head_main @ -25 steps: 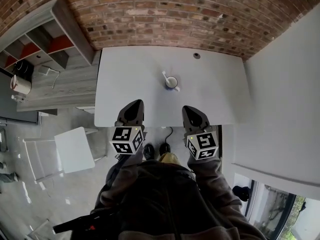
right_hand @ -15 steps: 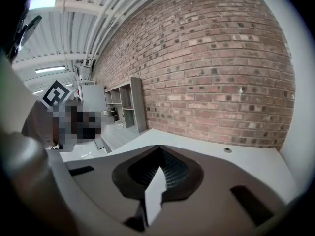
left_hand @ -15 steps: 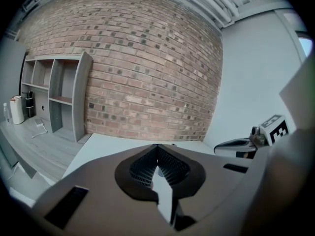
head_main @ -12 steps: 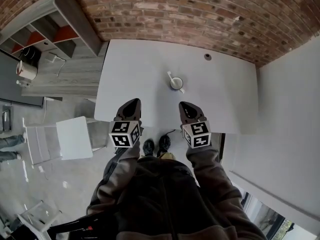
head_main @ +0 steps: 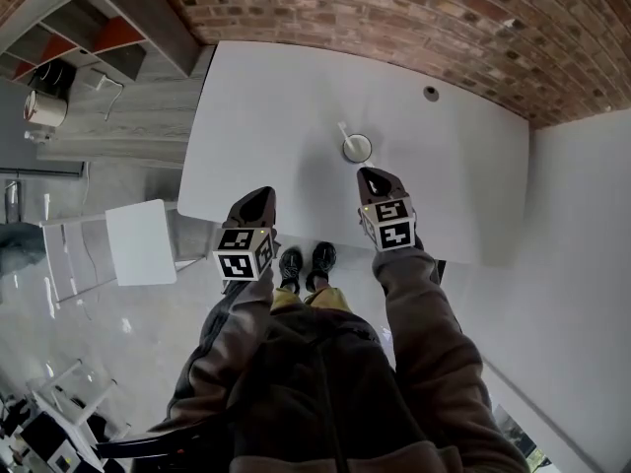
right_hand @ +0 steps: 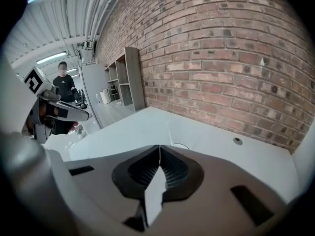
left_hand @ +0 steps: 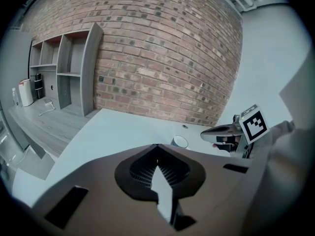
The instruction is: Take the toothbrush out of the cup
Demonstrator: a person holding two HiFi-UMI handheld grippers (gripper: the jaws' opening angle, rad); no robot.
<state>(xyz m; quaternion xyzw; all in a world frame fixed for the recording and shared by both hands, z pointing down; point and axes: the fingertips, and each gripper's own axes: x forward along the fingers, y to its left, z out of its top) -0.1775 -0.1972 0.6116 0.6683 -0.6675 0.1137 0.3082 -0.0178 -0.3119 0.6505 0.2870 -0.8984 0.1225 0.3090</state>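
White cup: upright on the pale counter, about midway along it, well short of the brick wall. Toothbrush: in the cup, its pale handle leaning out over the far-left rim. Right claw: jaws closed together with nothing between them; just on the near side of the cup, clearly closer to it than half a second ago, not touching. Left claw: jaws likewise closed and empty; over the counter's near edge, well apart from the cup, placed much as before. Grey shelf unit: off the counter's far-left corner. Whole counter: higher in the head view than in the earlier frames.
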